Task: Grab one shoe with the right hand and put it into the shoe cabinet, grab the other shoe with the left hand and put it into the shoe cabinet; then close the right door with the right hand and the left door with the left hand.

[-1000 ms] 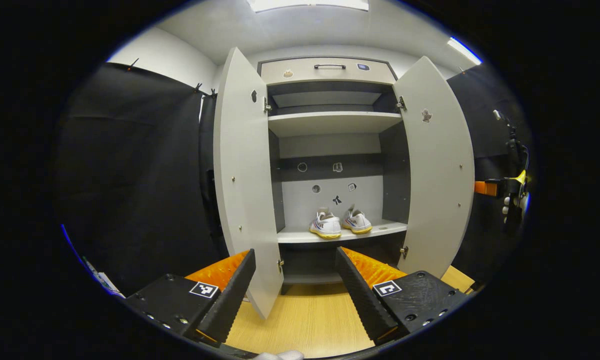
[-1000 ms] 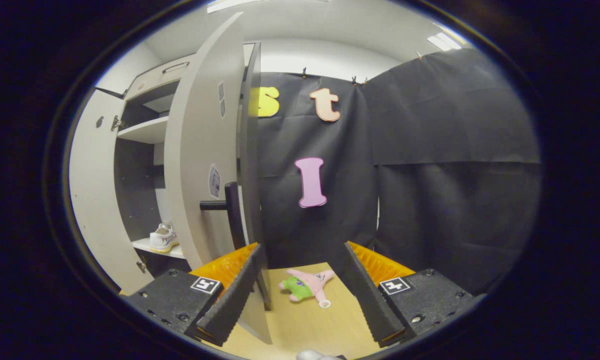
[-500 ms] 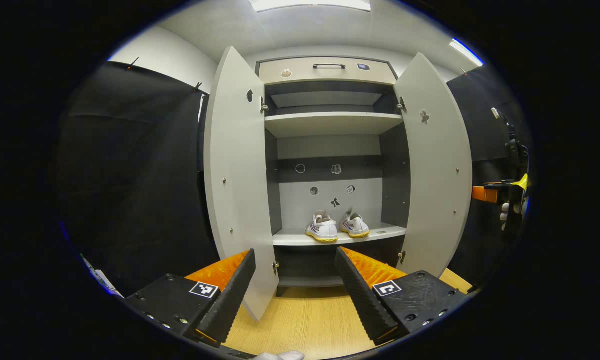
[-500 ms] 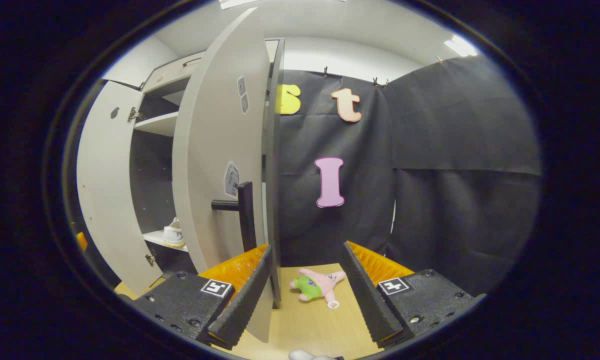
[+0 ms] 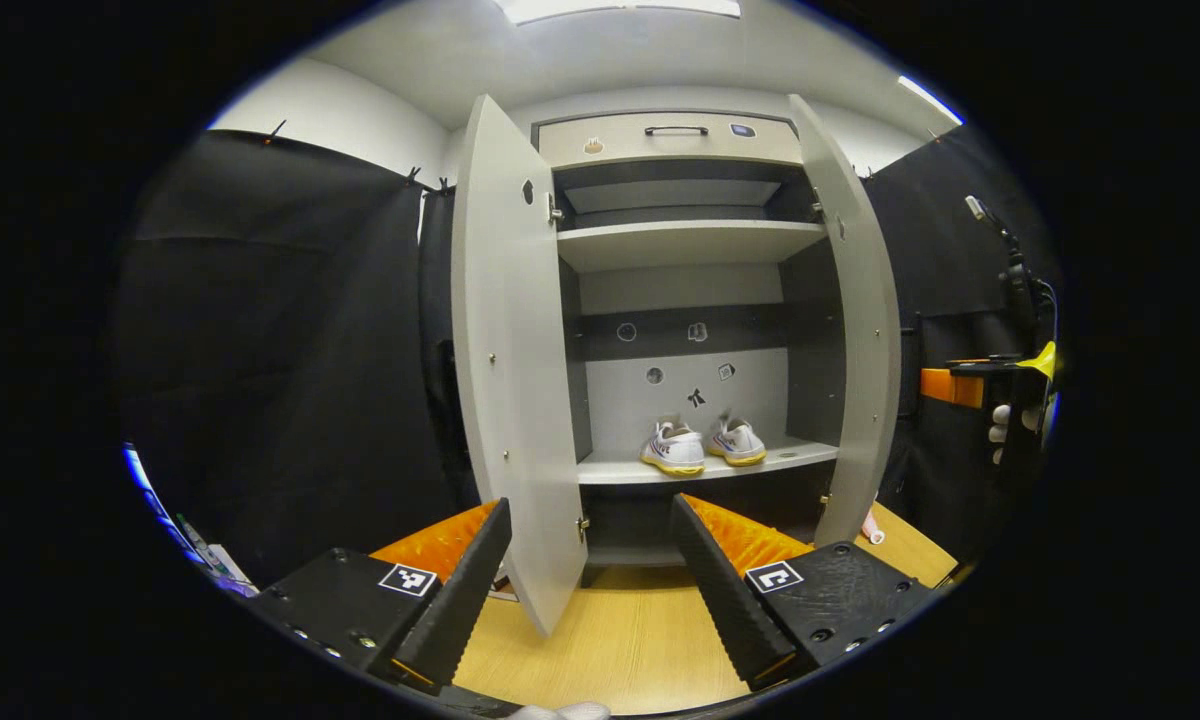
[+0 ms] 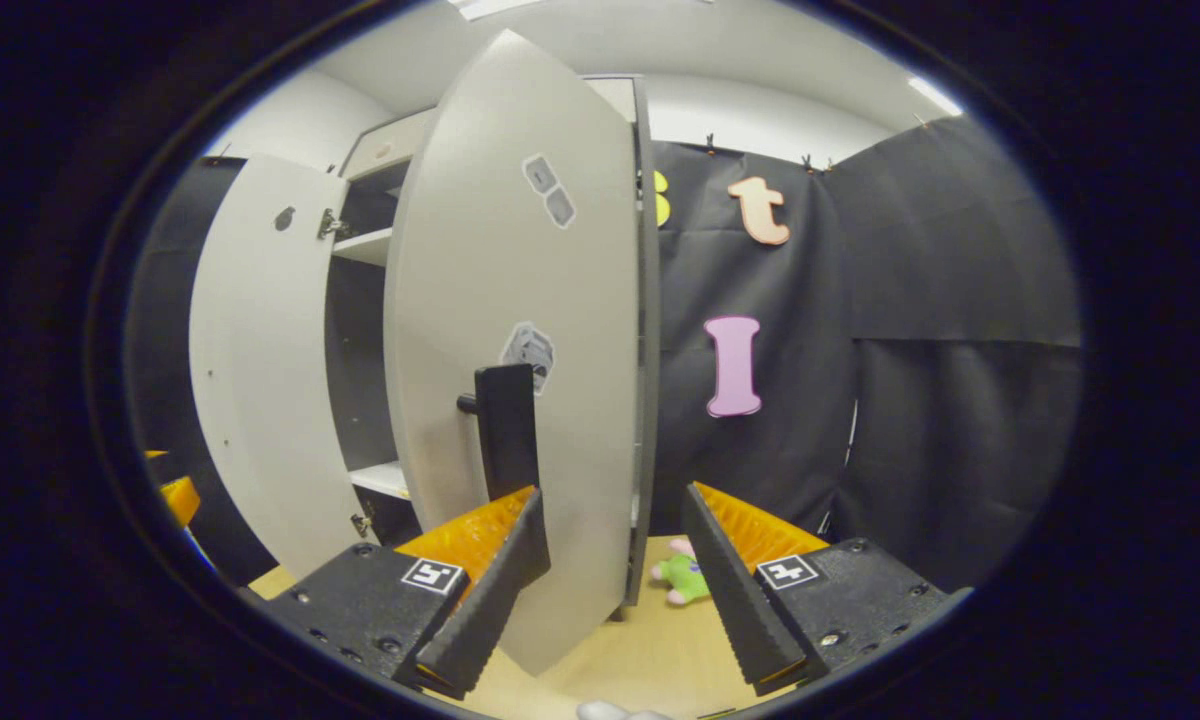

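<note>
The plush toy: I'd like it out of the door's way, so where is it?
In the right gripper view, the plush toy lies on the floor just behind the right door's lower edge, before the black cloth.

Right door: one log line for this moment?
shoes on shelf | right door part-closed | left door open | right hand-held gripper open

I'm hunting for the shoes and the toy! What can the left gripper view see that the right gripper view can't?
Left gripper view: two white shoes side by side on the cabinet's lower shelf, and the drawer on top.
Right gripper view: the black handle on the outside of the right door, and a pink-and-green plush toy on the floor past that door's edge.
Both: the open left door, the partly swung right door, the upper shelf and the wooden floor.
</note>
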`<state>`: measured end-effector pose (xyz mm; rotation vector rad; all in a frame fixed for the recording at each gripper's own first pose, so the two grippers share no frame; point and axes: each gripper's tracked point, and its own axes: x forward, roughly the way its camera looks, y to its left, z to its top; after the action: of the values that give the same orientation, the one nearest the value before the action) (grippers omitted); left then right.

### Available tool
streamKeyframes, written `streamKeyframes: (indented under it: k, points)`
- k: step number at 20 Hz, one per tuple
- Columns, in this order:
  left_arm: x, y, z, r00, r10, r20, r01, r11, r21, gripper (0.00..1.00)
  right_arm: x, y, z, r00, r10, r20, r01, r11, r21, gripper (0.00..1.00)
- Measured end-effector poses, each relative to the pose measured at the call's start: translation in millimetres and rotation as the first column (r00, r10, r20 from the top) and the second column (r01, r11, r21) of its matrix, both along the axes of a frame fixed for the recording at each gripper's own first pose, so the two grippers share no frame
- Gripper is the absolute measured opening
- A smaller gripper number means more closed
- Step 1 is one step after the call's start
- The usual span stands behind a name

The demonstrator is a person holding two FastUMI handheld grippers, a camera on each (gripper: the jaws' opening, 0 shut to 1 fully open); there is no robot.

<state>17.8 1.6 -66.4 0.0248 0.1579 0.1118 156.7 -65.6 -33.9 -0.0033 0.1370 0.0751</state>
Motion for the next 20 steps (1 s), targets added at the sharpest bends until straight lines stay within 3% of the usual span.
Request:
streamKeyframes:
  k: [2, 4, 5, 6, 11, 12, 20]
  points:
    - [-4, 8, 1, 1.000, 0.011, 0.001, -0.011, 1.000, 0.007, 1.00, 3, 17, 0, 1.000, 0.028, 0.002, -0.029, 0.999, 0.016, 0.93]
    - [-7, 15, 3, 1.000, 0.023, 0.000, -0.023, 1.000, 0.014, 0.96, -3, 34, 2, 0.998, 0.055, 0.006, -0.056, 0.998, 0.027, 0.98]
    - [-10, 17, 2, 1.000, 0.027, 0.000, -0.027, 1.000, 0.012, 1.00, -7, 37, 5, 0.998, 0.055, 0.015, -0.055, 0.998, 0.021, 0.98]
    - [-12, 19, 3, 1.000, 0.027, 0.000, -0.027, 1.000, 0.008, 0.96, -12, 40, 8, 0.998, 0.060, 0.023, -0.060, 0.998, 0.016, 0.98]
    - [-14, 35, 6, 0.999, 0.031, 0.010, -0.031, 0.999, 0.010, 1.00, -43, 61, 22, 0.995, 0.091, 0.042, -0.092, 0.996, 0.017, 0.98]
    - [-12, 41, 6, 0.999, 0.036, 0.013, -0.036, 0.999, 0.014, 0.96, -51, 65, 24, 0.994, 0.099, 0.044, -0.100, 0.995, 0.014, 0.98]
    - [22, 128, 11, 0.990, 0.130, 0.054, -0.133, 0.990, 0.042, 0.96, -102, 77, 9, 0.996, 0.091, 0.014, -0.091, 0.996, 0.000, 0.98]
